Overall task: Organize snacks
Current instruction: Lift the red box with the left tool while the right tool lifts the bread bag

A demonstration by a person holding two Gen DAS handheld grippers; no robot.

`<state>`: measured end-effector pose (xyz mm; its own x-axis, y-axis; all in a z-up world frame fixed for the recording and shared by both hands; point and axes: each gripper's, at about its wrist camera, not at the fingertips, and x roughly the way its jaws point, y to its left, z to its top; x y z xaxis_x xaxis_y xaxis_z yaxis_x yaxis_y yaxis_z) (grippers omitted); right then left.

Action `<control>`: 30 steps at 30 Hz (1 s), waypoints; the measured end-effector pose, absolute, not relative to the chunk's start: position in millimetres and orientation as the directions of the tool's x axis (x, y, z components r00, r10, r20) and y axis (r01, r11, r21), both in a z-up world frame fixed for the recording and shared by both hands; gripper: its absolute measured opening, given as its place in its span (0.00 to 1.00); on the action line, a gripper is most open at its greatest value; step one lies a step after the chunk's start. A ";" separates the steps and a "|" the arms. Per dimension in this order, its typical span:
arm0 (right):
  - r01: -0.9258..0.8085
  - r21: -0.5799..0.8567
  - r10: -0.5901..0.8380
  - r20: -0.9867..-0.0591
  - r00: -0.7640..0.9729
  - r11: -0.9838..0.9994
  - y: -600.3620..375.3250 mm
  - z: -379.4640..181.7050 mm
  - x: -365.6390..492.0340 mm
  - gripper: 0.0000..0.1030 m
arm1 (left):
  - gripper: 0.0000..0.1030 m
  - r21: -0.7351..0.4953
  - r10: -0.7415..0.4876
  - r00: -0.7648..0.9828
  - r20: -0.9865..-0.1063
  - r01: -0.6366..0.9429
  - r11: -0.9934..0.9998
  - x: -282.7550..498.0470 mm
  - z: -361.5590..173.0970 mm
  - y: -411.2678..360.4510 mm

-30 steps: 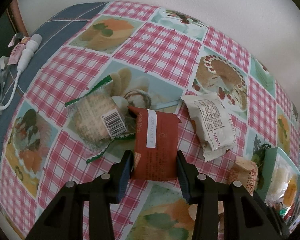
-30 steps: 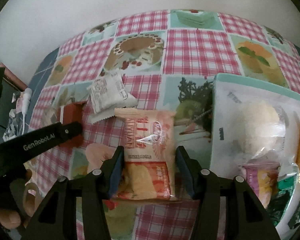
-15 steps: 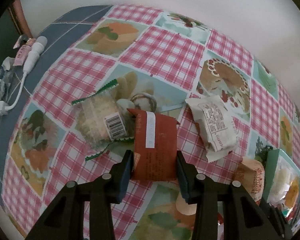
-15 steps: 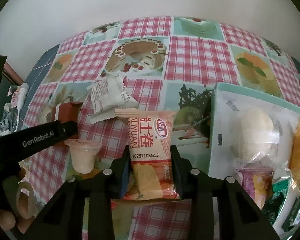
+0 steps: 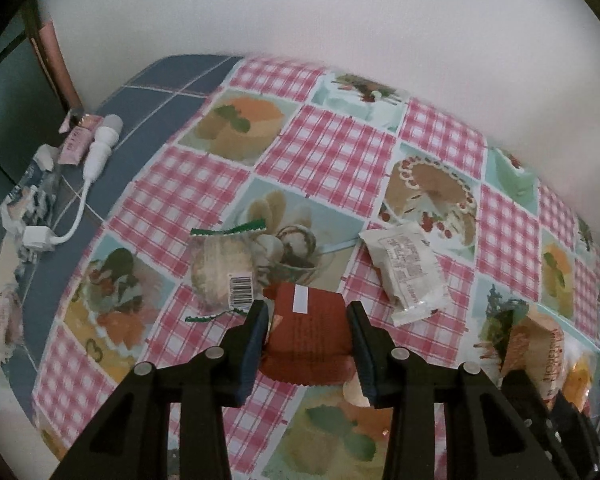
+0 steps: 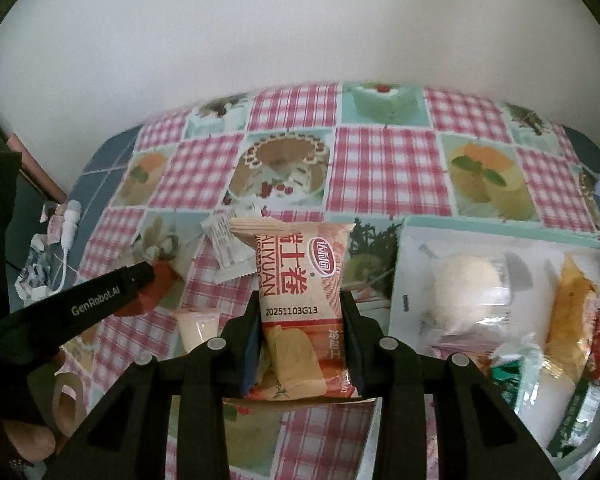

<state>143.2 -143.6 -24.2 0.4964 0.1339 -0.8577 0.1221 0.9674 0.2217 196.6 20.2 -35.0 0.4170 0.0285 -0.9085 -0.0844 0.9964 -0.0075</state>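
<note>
On the far left of the left wrist view, a white cable with a bulb-shaped end (image 5: 100,148) lay on the blue table edge (image 5: 168,92), beside a small pink packet (image 5: 75,145) and some crumpled wrappers (image 5: 28,204). The checked tablecloth (image 5: 340,152) with its cake and fruit pictures covered the rest of the table. Toward the middle lay a clear packet with green serrated ends (image 5: 224,268), a barcode label facing up. Just right of it, the left gripper (image 5: 308,332) had its 2 jaws pressed against the sides of a red-brown packet (image 5: 306,332), which hung tilted above the cloth. A white packet (image 5: 410,266) lay flat further right, well apart from the clear one.

In the right wrist view, the left gripper's black finger (image 6: 100,292) crossed the left side with the red-brown packet at its tip. A small pale jelly cup (image 6: 196,326) stood on the cloth between the 2 tools. The right gripper (image 6: 302,340) clamped an orange egg-roll packet (image 6: 300,304) between its jaws, squeezing it narrow at the waist, the packet upright and lifted off the cloth. To the right sat a mint-rimmed white tray (image 6: 412,226) holding a round white bun in clear wrap (image 6: 468,292), a yellow pastry packet (image 6: 568,308) and several more snacks at its near end
</note>
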 end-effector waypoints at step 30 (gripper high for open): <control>0.219 0.251 0.130 -0.883 0.451 0.943 -176.1 -47.7 128.6 0.36 | 0.60 -0.145 -0.100 0.333 -0.938 -0.114 0.983 200.1 -54.9 42.1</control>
<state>128.6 -176.1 -47.7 0.4514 0.1300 -0.8828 0.2194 0.9428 0.2510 200.1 42.1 -54.9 0.3334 -0.0997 -0.9375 -0.1141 0.9828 -0.1451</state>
